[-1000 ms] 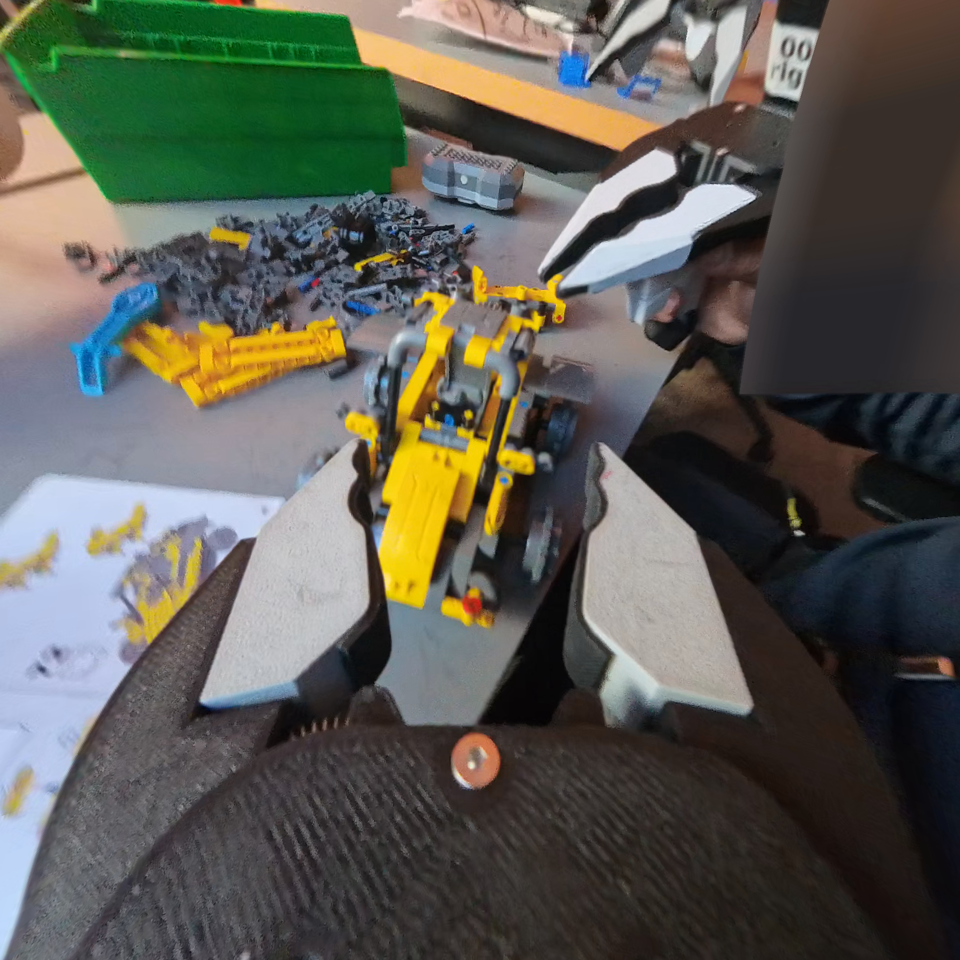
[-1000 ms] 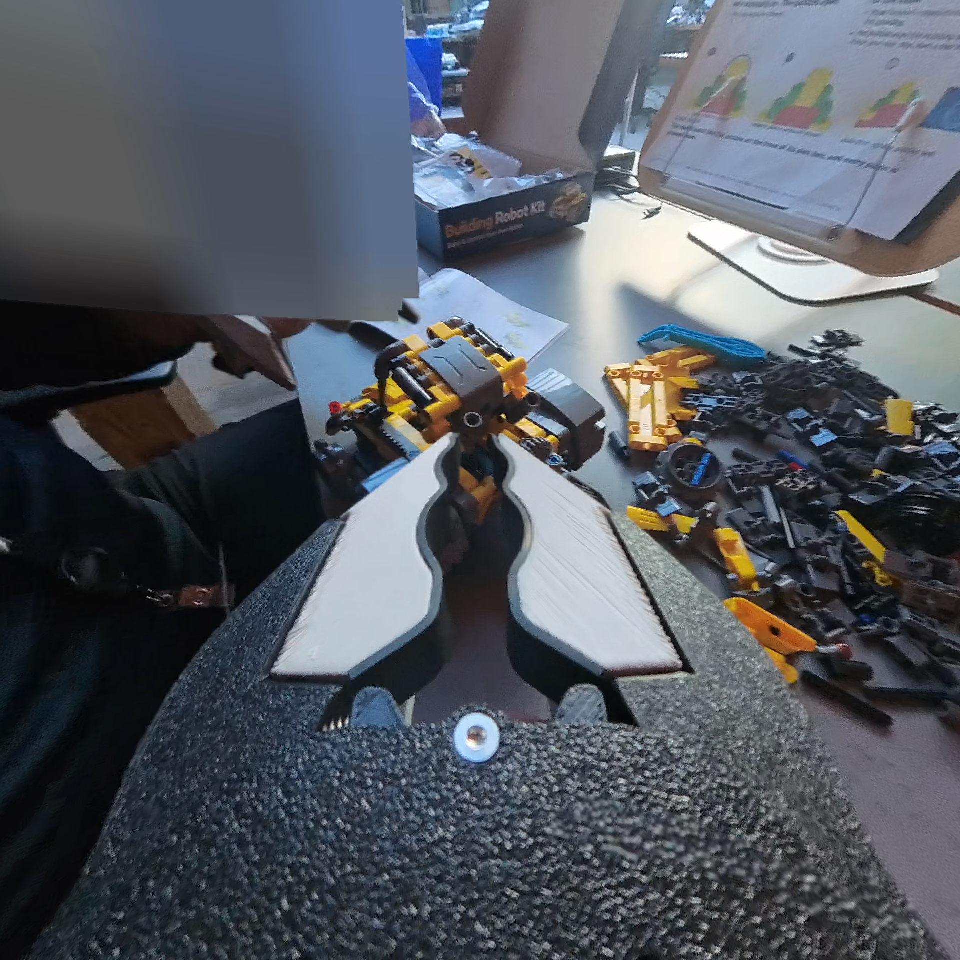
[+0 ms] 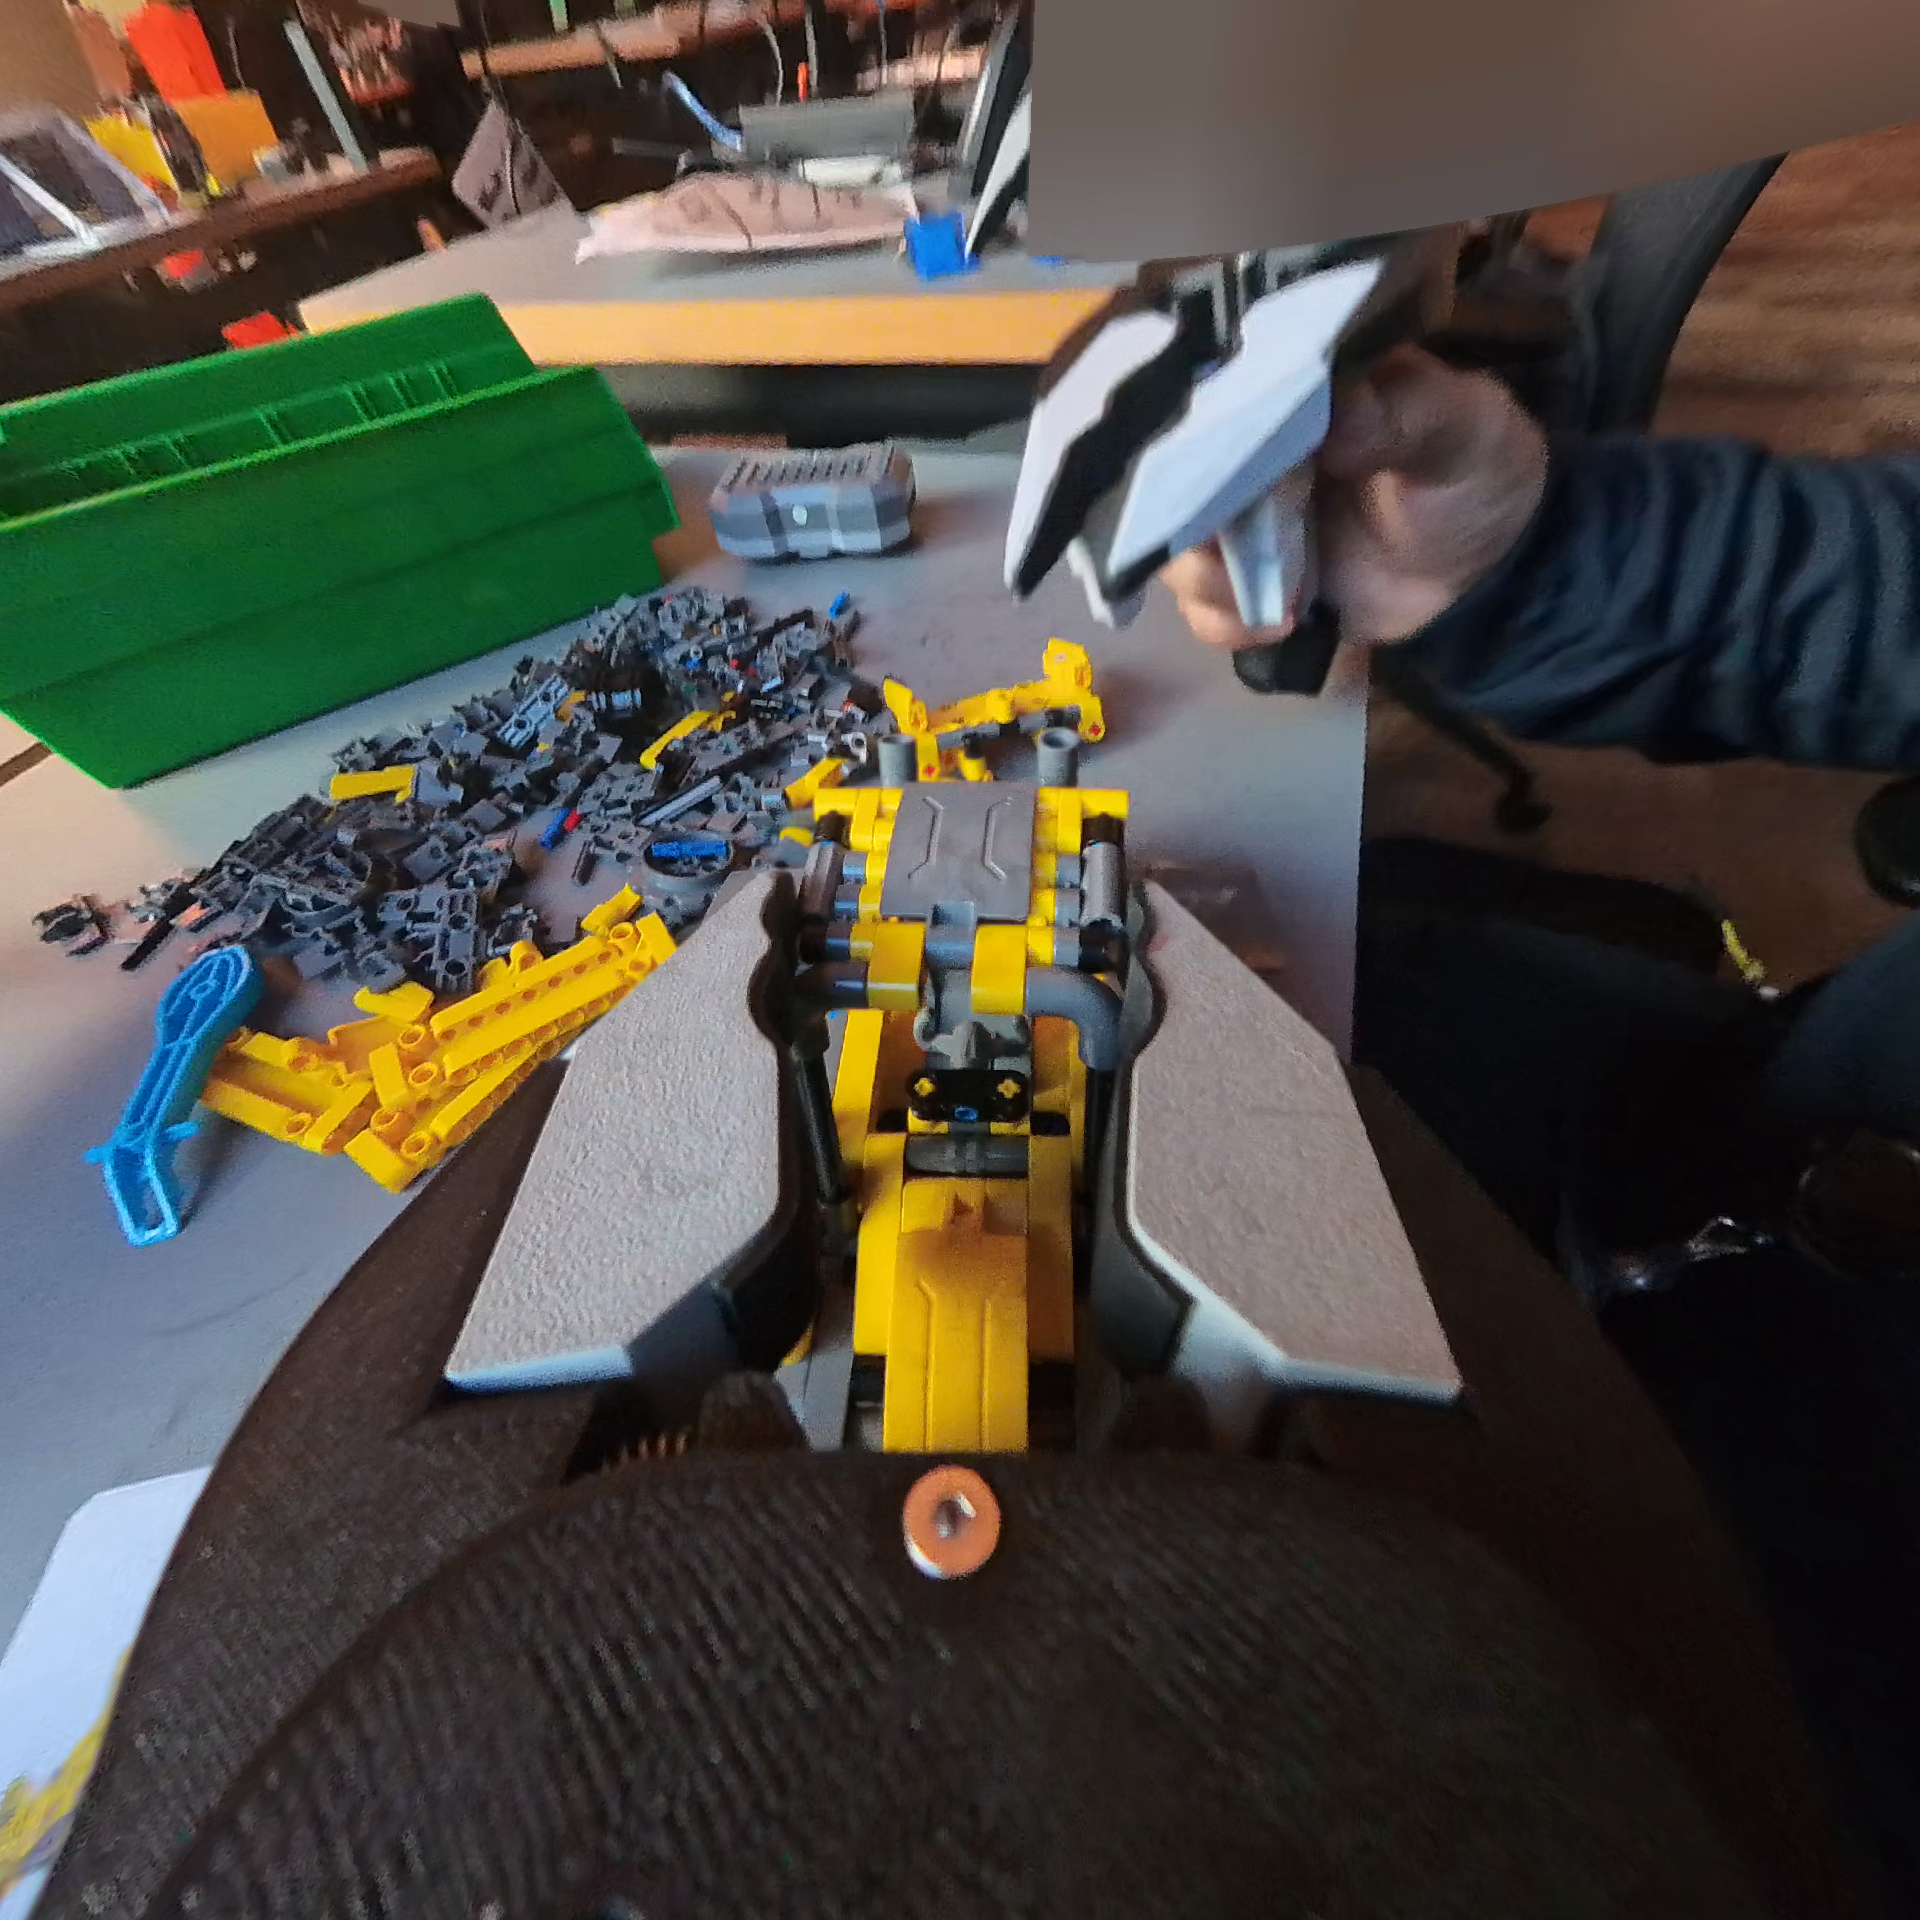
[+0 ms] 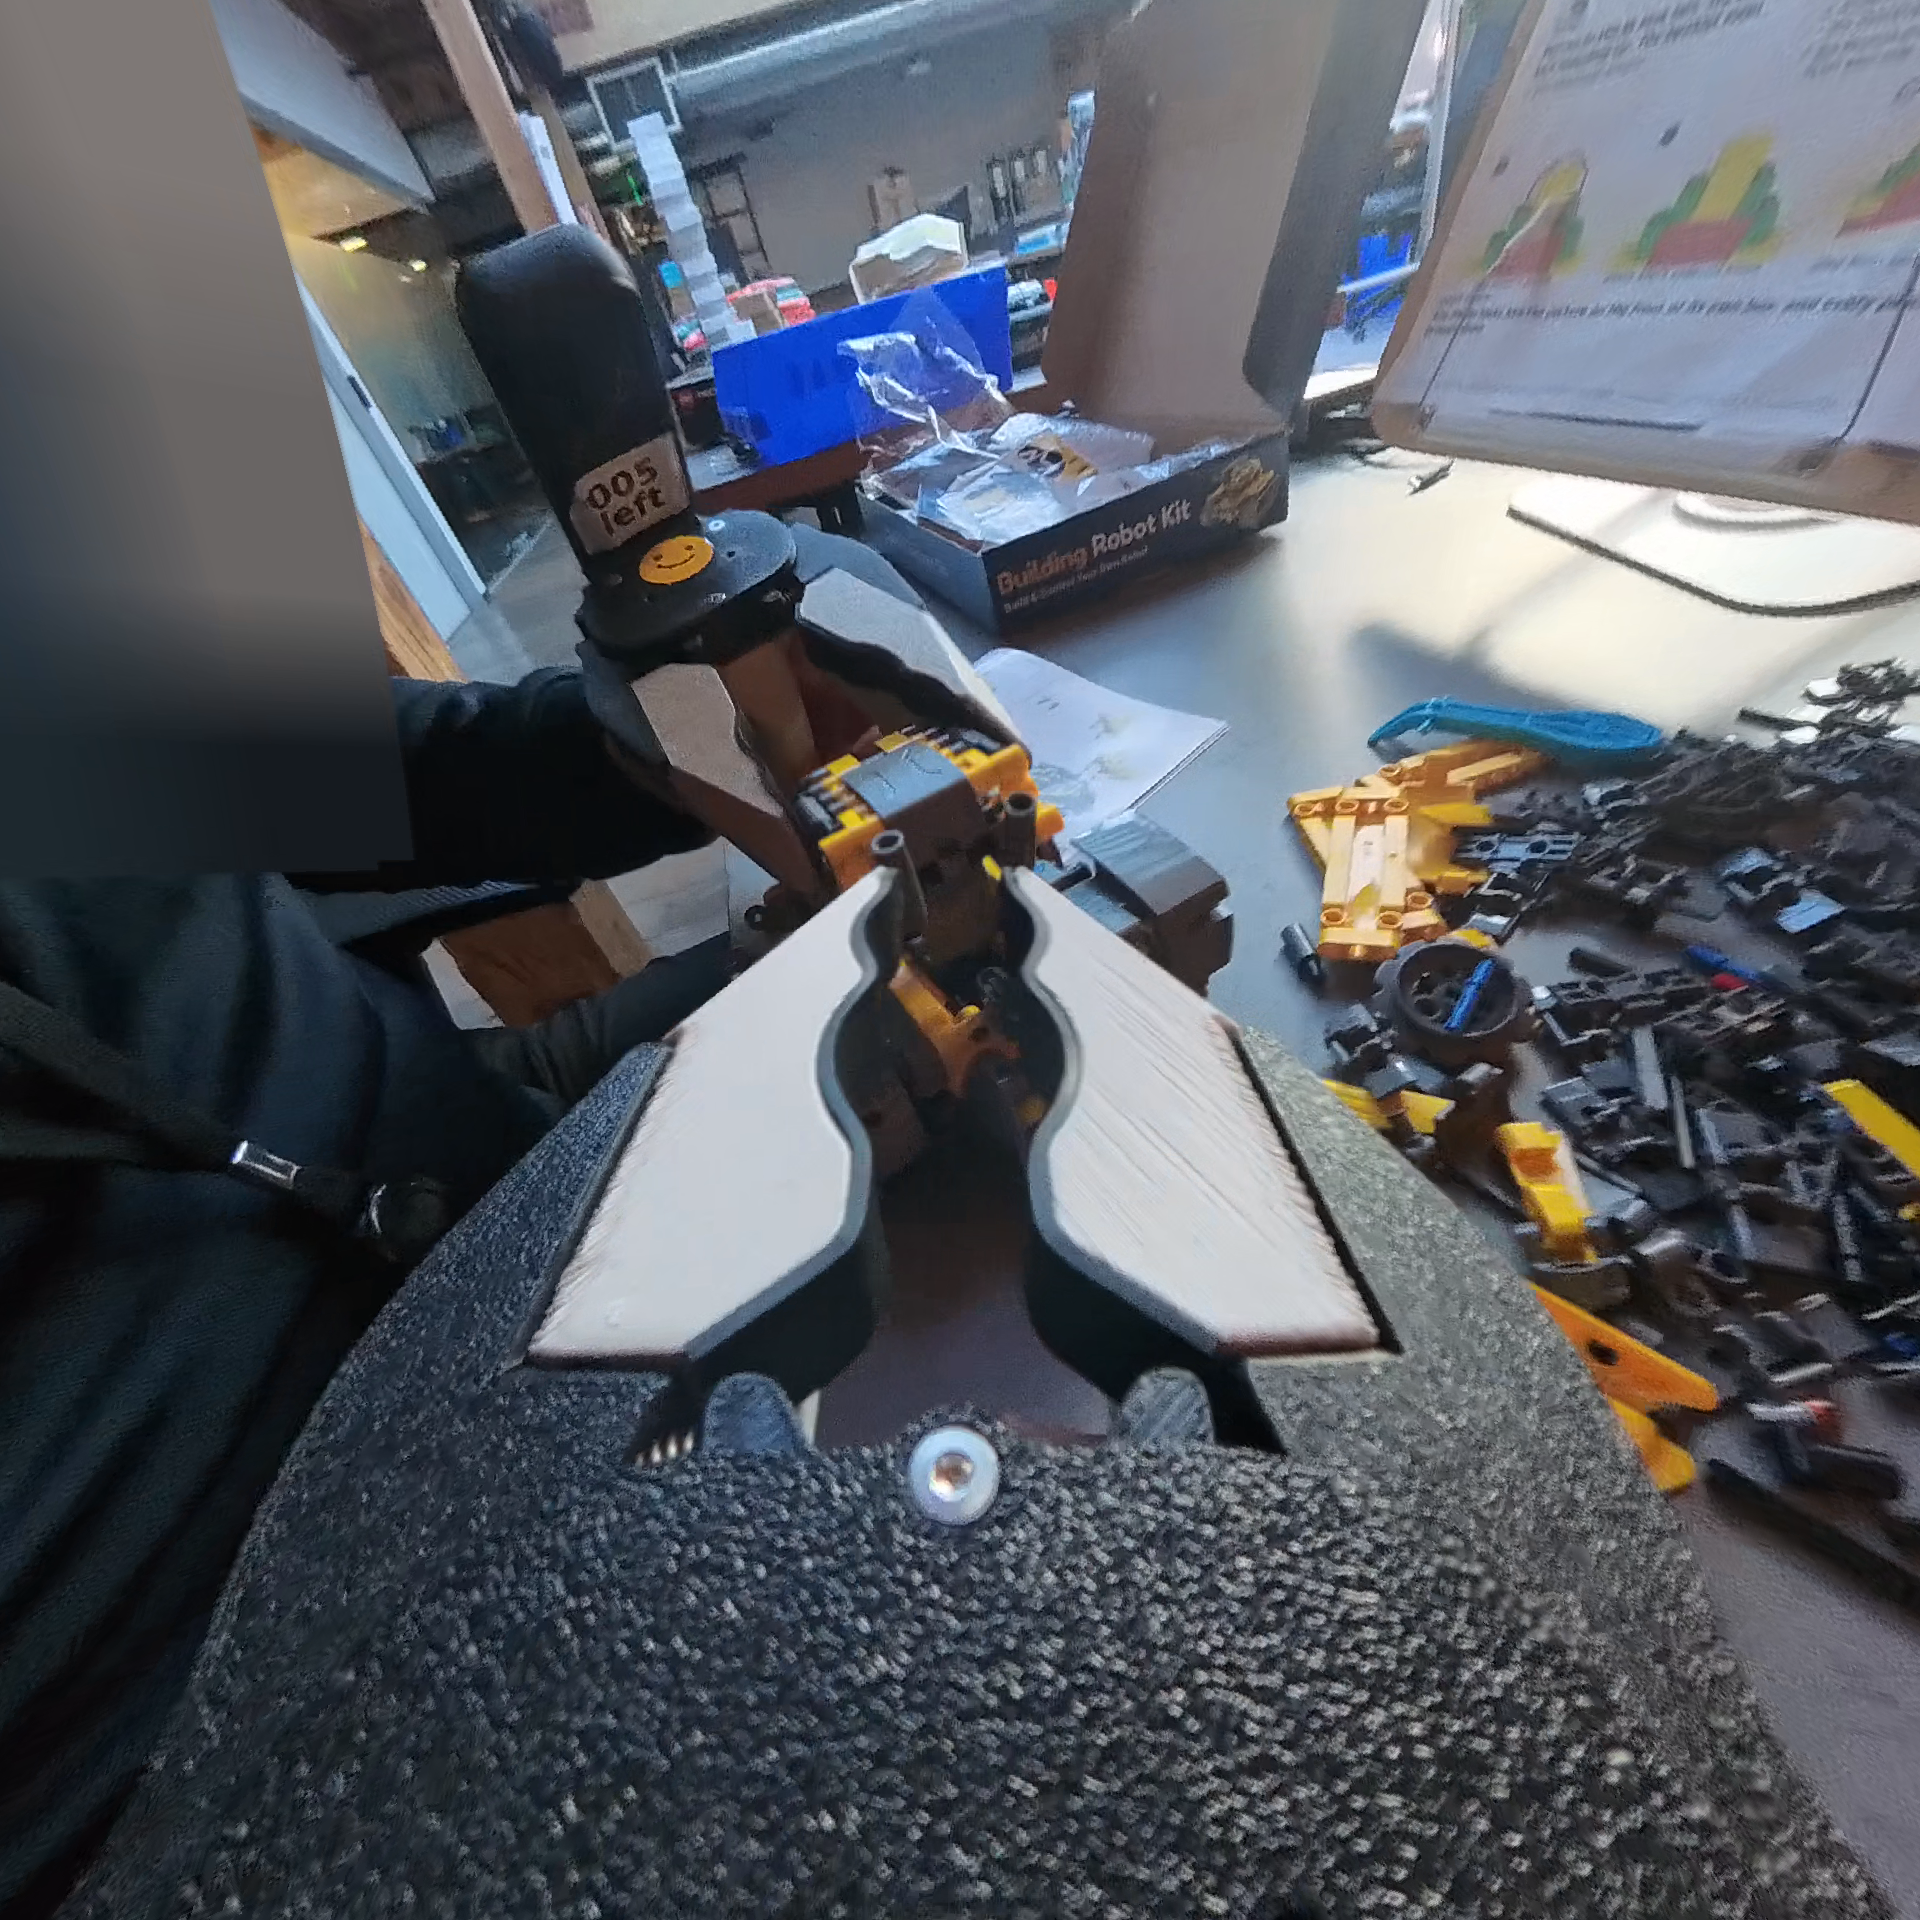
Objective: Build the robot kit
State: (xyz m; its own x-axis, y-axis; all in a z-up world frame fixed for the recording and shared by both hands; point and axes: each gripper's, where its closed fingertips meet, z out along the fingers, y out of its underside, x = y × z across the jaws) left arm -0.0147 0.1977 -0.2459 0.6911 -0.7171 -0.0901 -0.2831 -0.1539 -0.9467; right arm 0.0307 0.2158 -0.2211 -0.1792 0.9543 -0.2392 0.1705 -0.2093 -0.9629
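A yellow and grey brick-built vehicle (image 3: 961, 1288) lies lengthwise between my left gripper's (image 3: 961, 888) fingers, which press on its sides. In the right wrist view the left gripper (image 4: 883, 769) holds the vehicle (image 4: 920, 784) by the table's near edge. My right gripper (image 4: 951, 878) is a narrow gap open and empty, pointing at the vehicle's rear. In the left wrist view the right gripper (image 3: 1065, 597) hangs in the air beyond and to the right of the vehicle, apart from it, held by a hand (image 3: 1423, 488).
A pile of dark loose parts (image 3: 540, 790) lies left of the vehicle, with yellow beams (image 3: 436, 1060), a blue tool (image 3: 177, 1081), a grey block (image 3: 816, 499) and a green bin (image 3: 312, 540). A kit box (image 4: 1101, 520), a booklet (image 4: 1101, 727) and a board on a stand (image 4: 1683, 260) stand farther off. The gap from one gripper's tips to the other's is roughly 6 cm.
My left gripper has moved forward over the vehicle and closed onto its sides. My right gripper has lifted up and away from the vehicle's rear.
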